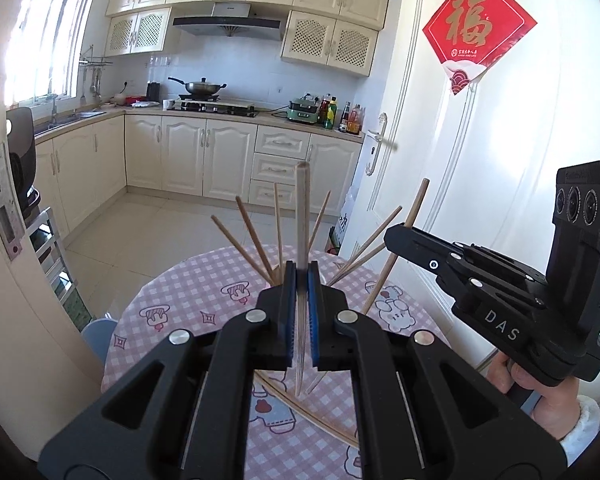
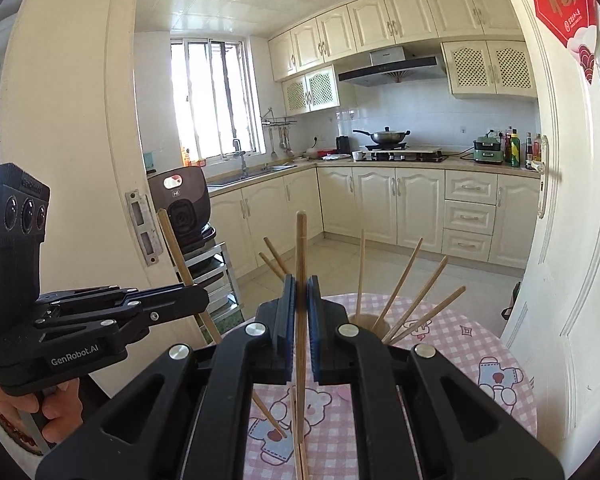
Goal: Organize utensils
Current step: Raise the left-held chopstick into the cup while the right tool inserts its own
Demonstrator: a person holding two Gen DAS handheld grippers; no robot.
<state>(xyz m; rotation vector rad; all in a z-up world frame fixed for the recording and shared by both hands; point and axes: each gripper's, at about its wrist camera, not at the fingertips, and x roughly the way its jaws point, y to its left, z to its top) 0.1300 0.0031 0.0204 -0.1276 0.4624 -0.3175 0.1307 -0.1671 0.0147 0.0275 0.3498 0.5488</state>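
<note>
Left tool [image 1: 300,280] clamped on a slim wooden chopstick [image 1: 302,216], long axis upright; right tool [image 2: 299,294] likewise pinching an upright wooden chopstick [image 2: 301,248]. Ahead, toward the pink checked table's [image 2: 476,344] far edge: round holder [image 2: 366,322] of fanned sticks, right tool probably nearer.

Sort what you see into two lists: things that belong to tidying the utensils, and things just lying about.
Job: chopstick in left gripper; chopstick in right gripper; holder of chopsticks; loose chopsticks on table.

Lying about: wok; bottles; rice cooker.
</note>
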